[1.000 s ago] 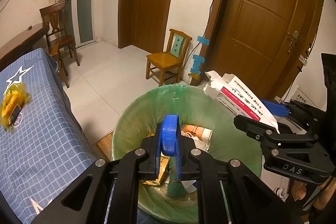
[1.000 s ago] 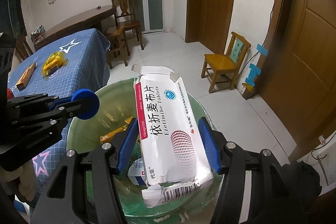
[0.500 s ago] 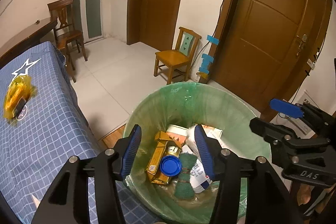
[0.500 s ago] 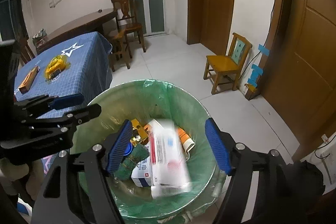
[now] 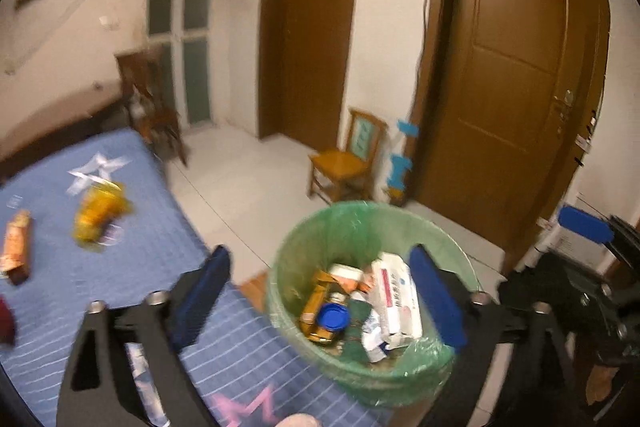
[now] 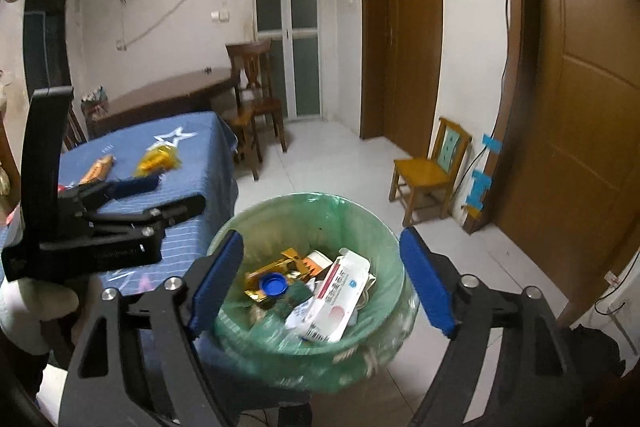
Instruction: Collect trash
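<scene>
Both my claws gape empty: the right claw point(image 6: 320, 283) hangs over the green-lined bin point(image 6: 372, 227) holding the tablet box point(image 6: 340, 299); left claw point(image 5: 320, 299) beside the worktop point(image 5: 132, 247).

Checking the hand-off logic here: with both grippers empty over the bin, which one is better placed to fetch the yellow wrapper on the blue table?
Left, probably. The left gripper sits over the blue table edge, on the yellow wrapper side; the right gripper hangs over the bin, farther away. Both jaws are open.
</scene>
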`<state>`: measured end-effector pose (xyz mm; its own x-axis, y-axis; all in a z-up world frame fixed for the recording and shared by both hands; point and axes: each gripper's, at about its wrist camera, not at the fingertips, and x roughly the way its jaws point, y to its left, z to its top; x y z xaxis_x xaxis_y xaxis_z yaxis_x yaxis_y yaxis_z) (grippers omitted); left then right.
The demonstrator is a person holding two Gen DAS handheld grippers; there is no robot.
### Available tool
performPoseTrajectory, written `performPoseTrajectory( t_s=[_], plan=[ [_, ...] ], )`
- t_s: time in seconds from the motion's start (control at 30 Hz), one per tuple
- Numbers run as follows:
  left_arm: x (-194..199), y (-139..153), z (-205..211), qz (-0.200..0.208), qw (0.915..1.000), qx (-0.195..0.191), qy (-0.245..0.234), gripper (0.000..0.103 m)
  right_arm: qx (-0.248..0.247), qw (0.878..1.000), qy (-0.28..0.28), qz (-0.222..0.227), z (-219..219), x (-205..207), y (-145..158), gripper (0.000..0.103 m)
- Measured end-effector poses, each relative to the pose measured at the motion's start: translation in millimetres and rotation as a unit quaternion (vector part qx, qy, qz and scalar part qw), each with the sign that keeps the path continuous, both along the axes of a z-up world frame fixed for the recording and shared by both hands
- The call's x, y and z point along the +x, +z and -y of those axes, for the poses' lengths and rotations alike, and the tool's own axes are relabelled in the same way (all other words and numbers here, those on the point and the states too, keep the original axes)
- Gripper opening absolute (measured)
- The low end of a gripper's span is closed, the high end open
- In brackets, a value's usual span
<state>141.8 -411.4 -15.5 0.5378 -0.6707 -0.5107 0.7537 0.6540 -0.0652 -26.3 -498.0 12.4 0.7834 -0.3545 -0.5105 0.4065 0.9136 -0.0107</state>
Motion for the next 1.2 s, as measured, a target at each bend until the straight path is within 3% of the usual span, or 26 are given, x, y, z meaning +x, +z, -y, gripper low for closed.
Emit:
performPoseTrajectory(
  t_s=[0.27, 0.63, 1.2],
  plan=[
    [-66, 31, -61, 0.059, 0.9977, -0.032, 0.013, 0.098, -0.008, 0.999, 0.009, 0.033, -38, -47, 17, 0.086],
    [-134, 38, -90, 0.057, 0.9977, -0.032, -0.016, 0.098, -0.008, 0.999, 0.007, 0.042, -59, -98, 14, 0.086],
    [-156, 45, -101, 0.068, 0.9971, -0.032, -0.011, 0.098, -0.005, 0.999, -0.03, 0.037, -45, -103, -2, 0.086]
  ],
)
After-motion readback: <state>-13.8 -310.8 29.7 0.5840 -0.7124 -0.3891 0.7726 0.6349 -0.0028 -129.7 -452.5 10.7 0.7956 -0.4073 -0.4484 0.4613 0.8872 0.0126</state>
